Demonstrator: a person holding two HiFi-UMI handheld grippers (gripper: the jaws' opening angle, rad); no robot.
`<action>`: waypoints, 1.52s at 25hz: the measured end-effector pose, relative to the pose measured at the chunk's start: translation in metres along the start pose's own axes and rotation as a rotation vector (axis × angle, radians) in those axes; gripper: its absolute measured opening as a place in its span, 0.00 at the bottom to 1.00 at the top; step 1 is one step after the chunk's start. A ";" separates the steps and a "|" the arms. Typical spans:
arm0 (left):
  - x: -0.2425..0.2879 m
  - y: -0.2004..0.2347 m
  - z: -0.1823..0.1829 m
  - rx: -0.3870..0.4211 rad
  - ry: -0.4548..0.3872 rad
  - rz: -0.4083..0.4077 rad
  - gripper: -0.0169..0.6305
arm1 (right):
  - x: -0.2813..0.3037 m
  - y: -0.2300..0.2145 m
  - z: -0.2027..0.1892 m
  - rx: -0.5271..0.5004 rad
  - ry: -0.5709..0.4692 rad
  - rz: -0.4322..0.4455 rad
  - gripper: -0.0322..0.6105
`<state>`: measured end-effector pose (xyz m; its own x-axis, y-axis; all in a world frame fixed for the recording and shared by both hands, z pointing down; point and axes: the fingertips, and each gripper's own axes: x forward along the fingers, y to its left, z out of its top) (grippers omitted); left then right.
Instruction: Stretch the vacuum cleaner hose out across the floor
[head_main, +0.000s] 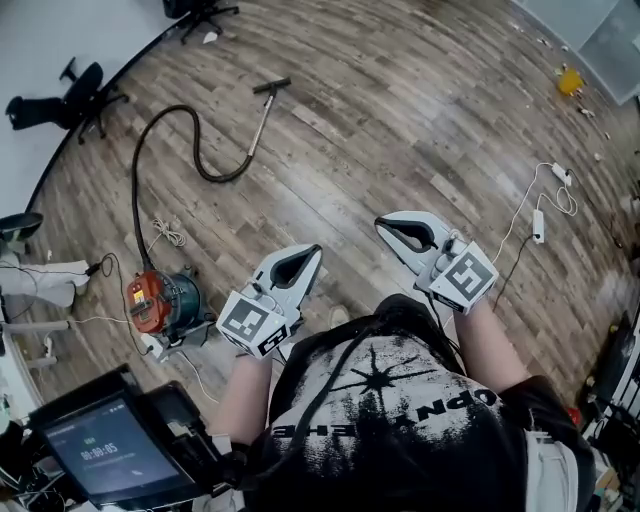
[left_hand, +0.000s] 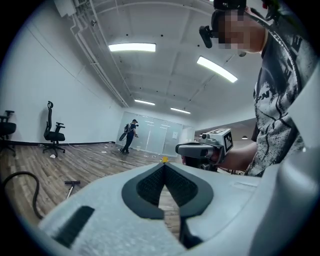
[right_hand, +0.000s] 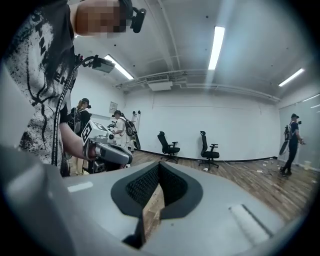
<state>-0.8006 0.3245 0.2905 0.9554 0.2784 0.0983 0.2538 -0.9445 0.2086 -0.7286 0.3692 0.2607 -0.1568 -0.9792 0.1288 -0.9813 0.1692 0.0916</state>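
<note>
A red and teal vacuum cleaner (head_main: 160, 301) sits on the wood floor at the left. Its black hose (head_main: 158, 132) loops away from it, curls back and joins a metal wand (head_main: 260, 122) with a floor nozzle (head_main: 271, 87) at the far end; hose (left_hand: 30, 187) and nozzle (left_hand: 72, 183) also show low in the left gripper view. My left gripper (head_main: 316, 249) is shut and empty, held at waist height to the right of the vacuum. My right gripper (head_main: 381, 222) is shut and empty too, beside the left. Each gripper shows in the other's view, the right gripper (left_hand: 178, 149) and the left gripper (right_hand: 131, 159), tips meeting.
Office chairs (head_main: 75, 95) stand along the white wall at the far left. A white power strip with cable (head_main: 538, 225) lies on the floor at the right. A tablet on a stand (head_main: 100, 448) is at my lower left. Other people (right_hand: 292, 142) stand across the room.
</note>
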 end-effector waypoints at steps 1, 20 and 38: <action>0.001 0.003 -0.001 -0.006 -0.002 -0.007 0.03 | 0.000 -0.003 -0.006 0.023 0.028 -0.015 0.06; 0.135 0.093 0.029 0.012 0.066 0.015 0.03 | 0.049 -0.152 -0.006 -0.007 -0.066 0.040 0.06; 0.299 0.202 0.100 0.022 0.002 0.167 0.03 | 0.081 -0.354 -0.006 -0.027 -0.114 0.225 0.06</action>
<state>-0.4484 0.1990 0.2644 0.9843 0.1178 0.1313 0.0951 -0.9812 0.1677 -0.3934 0.2305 0.2443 -0.3841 -0.9226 0.0365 -0.9172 0.3858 0.0998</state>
